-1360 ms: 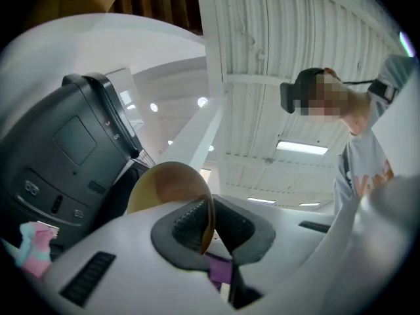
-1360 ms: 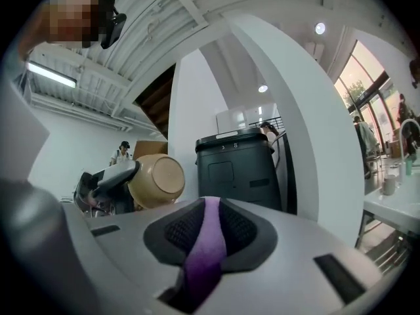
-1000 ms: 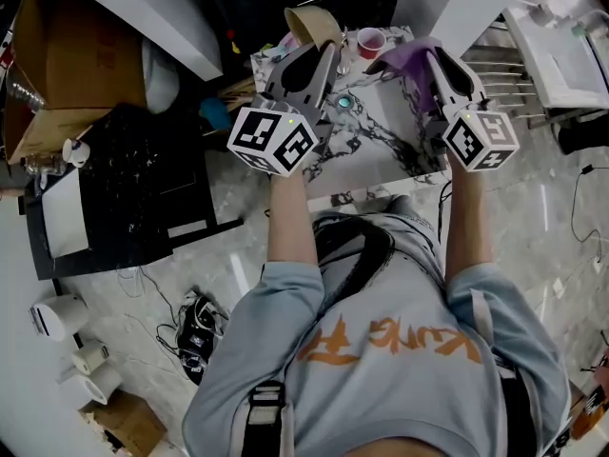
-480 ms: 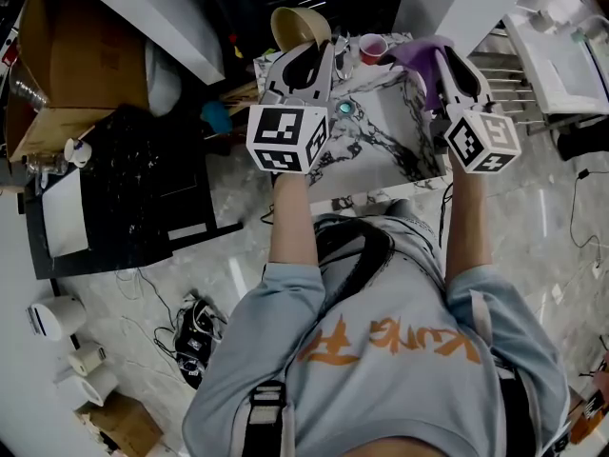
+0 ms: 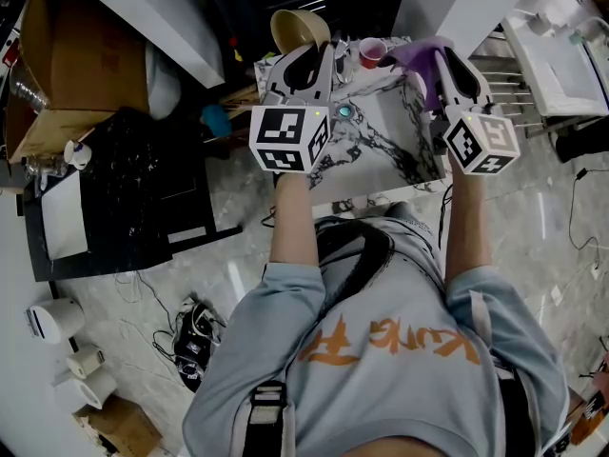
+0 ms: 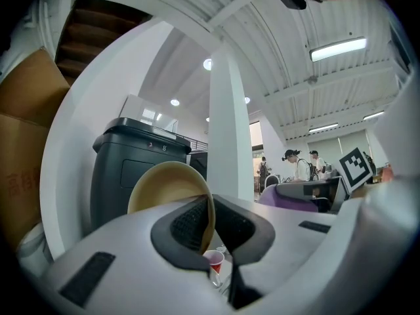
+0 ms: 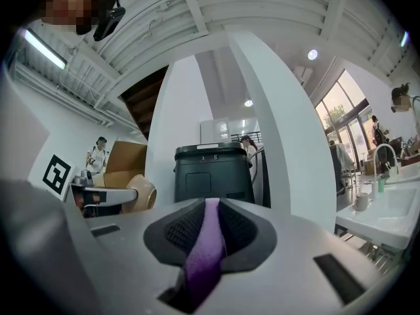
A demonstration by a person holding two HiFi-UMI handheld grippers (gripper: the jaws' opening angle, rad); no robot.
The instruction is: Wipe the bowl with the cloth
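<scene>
Overhead, the head view shows the left gripper (image 5: 306,55) clamping the tan bowl (image 5: 298,27) by its rim at the far edge of the marble table (image 5: 381,131), the right gripper (image 5: 441,65) pinching the purple cloth (image 5: 419,53) nearby. Closer in, each gripper view confirms jaws shut on rim and cloth strip; a clean wipe likely needs the bowl held steady, hollow turned toward the cloth. Against a second ago, bowl and cloth sit farther out
</scene>
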